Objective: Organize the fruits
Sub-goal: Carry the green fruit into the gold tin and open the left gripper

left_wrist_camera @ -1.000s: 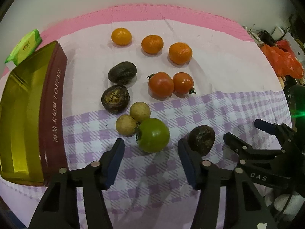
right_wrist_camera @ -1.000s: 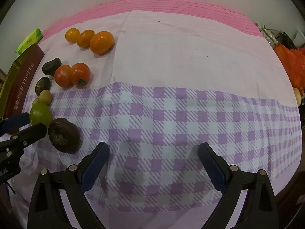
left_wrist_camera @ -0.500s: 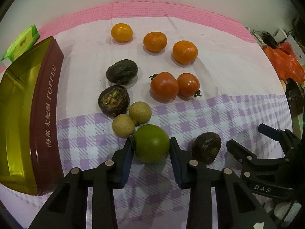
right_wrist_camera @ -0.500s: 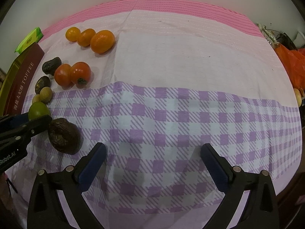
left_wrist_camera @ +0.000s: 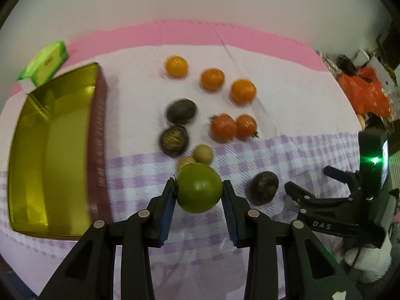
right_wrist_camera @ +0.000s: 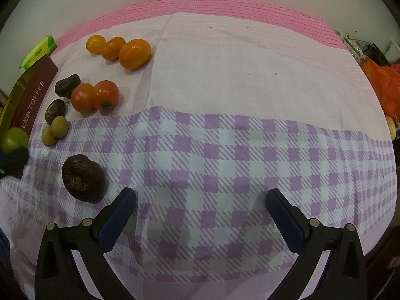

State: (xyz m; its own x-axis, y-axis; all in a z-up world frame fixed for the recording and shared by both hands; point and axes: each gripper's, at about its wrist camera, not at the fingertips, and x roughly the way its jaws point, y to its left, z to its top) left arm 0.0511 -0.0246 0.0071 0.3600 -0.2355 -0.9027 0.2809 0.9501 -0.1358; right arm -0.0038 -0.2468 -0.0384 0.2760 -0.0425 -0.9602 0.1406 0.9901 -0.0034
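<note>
Your left gripper (left_wrist_camera: 199, 192) was clamped on the green fruit (left_wrist_camera: 199, 188), one blue pad pressed against each side of it, and the fruit sat raised above the purple-checked cloth (right_wrist_camera: 225, 155). Your right gripper (right_wrist_camera: 201, 201) had just been opening and stood with its jaws spread wide, nothing between them but bare cloth. Just left of its left finger lay a dark wrinkled fruit (right_wrist_camera: 83, 179) on the checks. Beyond the green fruit, two small tan round fruits (left_wrist_camera: 203, 153) rested touching each other, and behind those lay two more dark wrinkled fruits (left_wrist_camera: 180, 111), one nearer than the other. To their right two red tomatoes (left_wrist_camera: 223, 128) sat side by side, touching. Farthest back, three orange citrus fruits (left_wrist_camera: 212, 79) formed a slanted row on the pale pink part of the cloth. To your left stood an open tin (left_wrist_camera: 50, 150) with a gold inside and a maroon wall, and a green packet (left_wrist_camera: 43, 62) lay beyond its far corner.
</note>
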